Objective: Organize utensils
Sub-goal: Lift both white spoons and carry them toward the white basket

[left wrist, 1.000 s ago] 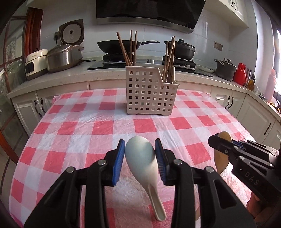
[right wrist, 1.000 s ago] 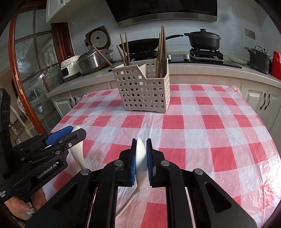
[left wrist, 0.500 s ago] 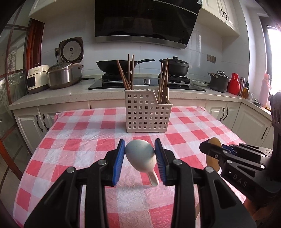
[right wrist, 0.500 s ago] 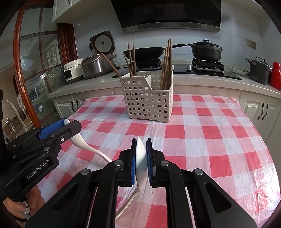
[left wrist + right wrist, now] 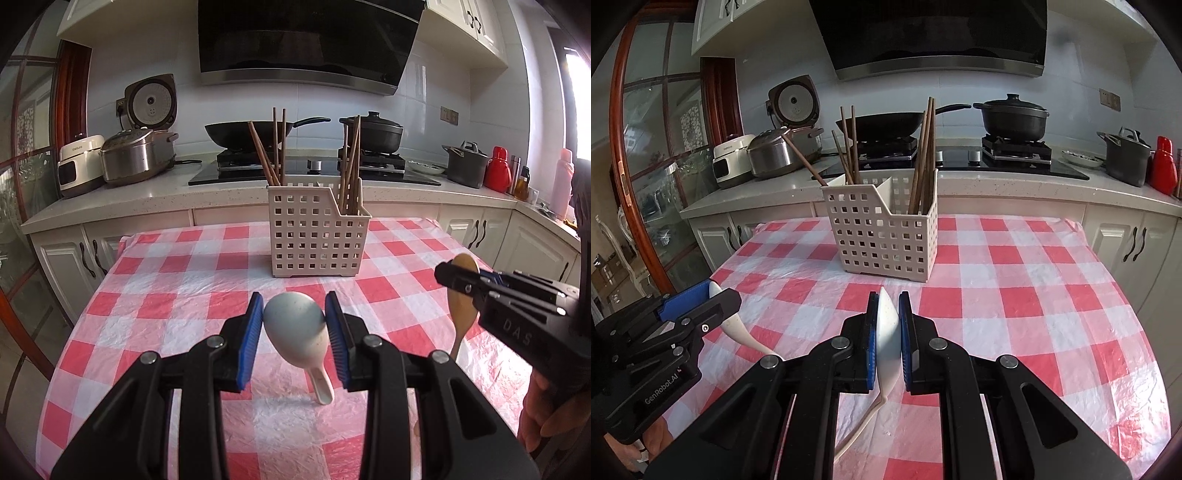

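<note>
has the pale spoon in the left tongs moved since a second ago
Yes. The pale spoon, clamped in the left tongs, has lifted off the checked tablecloth: its handle lay on the cloth earlier and now hangs above it, facing the white basket.

"DAS" on right claw (image 5: 457, 275); "GenRobot.AI" on left claw (image 5: 716, 299).

White kitchen cabinets (image 5: 66, 258), black range hood (image 5: 306, 40)
</note>
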The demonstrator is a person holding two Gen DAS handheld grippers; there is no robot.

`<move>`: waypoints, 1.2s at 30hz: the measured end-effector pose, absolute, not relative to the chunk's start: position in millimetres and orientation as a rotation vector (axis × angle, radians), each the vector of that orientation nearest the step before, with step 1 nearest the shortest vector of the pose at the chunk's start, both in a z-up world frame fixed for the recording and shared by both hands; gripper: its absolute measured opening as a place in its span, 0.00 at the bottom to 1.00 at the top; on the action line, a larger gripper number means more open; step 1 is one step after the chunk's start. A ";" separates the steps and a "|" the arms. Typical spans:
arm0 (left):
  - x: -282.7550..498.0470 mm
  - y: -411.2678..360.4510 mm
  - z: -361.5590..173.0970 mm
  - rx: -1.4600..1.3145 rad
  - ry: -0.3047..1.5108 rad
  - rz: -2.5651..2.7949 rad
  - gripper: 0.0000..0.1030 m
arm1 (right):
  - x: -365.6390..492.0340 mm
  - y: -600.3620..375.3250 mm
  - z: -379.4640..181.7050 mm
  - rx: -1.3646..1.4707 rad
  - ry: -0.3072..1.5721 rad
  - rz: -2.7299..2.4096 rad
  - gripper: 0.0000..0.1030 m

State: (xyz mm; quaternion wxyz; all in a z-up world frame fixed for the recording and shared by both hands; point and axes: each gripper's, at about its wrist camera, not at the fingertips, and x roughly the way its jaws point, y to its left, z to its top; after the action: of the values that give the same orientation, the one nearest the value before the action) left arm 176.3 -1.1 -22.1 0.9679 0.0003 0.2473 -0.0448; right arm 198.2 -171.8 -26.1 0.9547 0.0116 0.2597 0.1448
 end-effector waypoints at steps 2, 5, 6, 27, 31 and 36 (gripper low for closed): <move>177.3 -1.5 -21.0 0.005 0.499 -0.088 0.32 | 201.0 -171.4 -23.0 0.013 0.514 0.288 0.11; 180.3 -1.6 -18.3 0.010 0.496 -0.088 0.32 | 205.3 -169.5 -17.6 0.000 0.489 0.286 0.11; 181.2 -1.8 -17.3 0.011 0.495 -0.088 0.32 | 207.2 -168.5 -16.1 -0.004 0.483 0.286 0.11; 231.1 9.2 45.6 0.001 0.426 -0.109 0.32 | 277.1 -169.2 17.6 -0.002 0.418 0.248 0.11; 245.7 11.6 72.8 0.010 0.387 -0.111 0.32 | 294.8 -169.2 30.8 0.002 0.383 0.249 0.11; 263.6 10.6 106.7 0.014 0.338 -0.114 0.32 | 315.7 -164.8 46.4 -0.009 0.330 0.255 0.11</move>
State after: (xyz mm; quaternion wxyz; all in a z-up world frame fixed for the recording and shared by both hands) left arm 263.6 10.6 106.7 0.9841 0.0071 0.1680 -0.0567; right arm 315.7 -164.8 46.4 0.9783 -0.0045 0.1639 0.1266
